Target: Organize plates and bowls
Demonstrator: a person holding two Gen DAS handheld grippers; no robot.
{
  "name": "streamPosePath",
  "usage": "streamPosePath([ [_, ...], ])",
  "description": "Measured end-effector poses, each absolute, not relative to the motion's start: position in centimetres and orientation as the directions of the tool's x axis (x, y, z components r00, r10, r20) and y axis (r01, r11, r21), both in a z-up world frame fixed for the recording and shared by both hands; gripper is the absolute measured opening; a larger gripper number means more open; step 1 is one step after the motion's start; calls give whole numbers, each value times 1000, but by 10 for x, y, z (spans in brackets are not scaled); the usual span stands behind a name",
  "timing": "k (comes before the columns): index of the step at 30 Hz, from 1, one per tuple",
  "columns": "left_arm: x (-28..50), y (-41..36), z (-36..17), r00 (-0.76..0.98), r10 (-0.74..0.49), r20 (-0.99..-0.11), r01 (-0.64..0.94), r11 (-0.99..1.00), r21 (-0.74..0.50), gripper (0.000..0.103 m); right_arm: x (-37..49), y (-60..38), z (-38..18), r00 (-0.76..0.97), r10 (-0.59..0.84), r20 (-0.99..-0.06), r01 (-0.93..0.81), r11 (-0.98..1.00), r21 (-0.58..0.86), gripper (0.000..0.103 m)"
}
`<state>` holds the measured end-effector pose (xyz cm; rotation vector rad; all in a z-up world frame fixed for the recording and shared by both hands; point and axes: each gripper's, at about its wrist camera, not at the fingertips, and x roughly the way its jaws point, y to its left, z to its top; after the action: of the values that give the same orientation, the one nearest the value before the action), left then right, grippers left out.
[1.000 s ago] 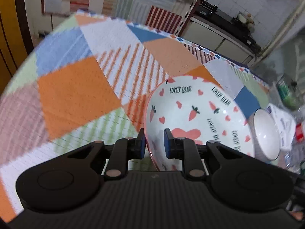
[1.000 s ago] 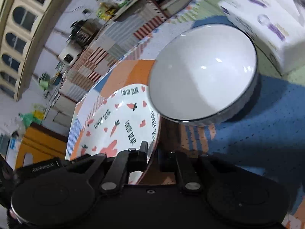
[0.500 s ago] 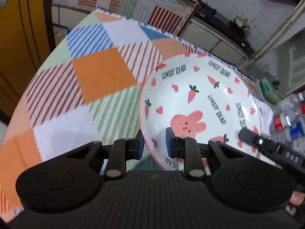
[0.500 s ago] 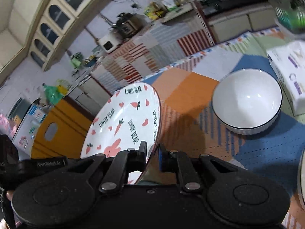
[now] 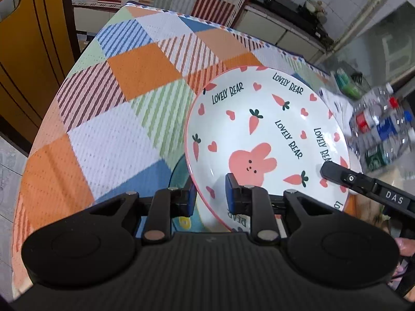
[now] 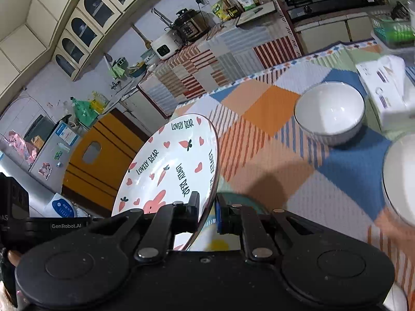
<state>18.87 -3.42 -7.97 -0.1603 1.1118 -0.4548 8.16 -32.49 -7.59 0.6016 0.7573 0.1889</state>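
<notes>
I hold bunny plate [image 5: 262, 140] aloft, tilted, above near bench edge. Left gripper [image 5: 209, 197] jaws pinch near rim; right gripper [image 6: 207, 213] jaws straddle opposite rim, seemingly clamped. Glazed ceramic: stiff, slippery, breakable. Grip rim only.

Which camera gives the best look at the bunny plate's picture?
The left wrist view: the bunny plate faces that camera, so the rabbit, carrots and lettering show almost whole. In the right wrist view the same plate is seen tilted nearly edge-on, its rabbit half hidden behind the right gripper.
</notes>
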Motion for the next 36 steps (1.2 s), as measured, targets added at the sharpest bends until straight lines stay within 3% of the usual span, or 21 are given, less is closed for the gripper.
streamPosePath([
  [8,172,-40,-93,308,-422,-853,309,892,-330,21,55,-325,-92,701,375,-606,81,802,591,17],
  [36,166,-49,-142,185,-316,-930,294,921,-255,25,47,-298,-129,582,294,-758,96,901,423,18],
])
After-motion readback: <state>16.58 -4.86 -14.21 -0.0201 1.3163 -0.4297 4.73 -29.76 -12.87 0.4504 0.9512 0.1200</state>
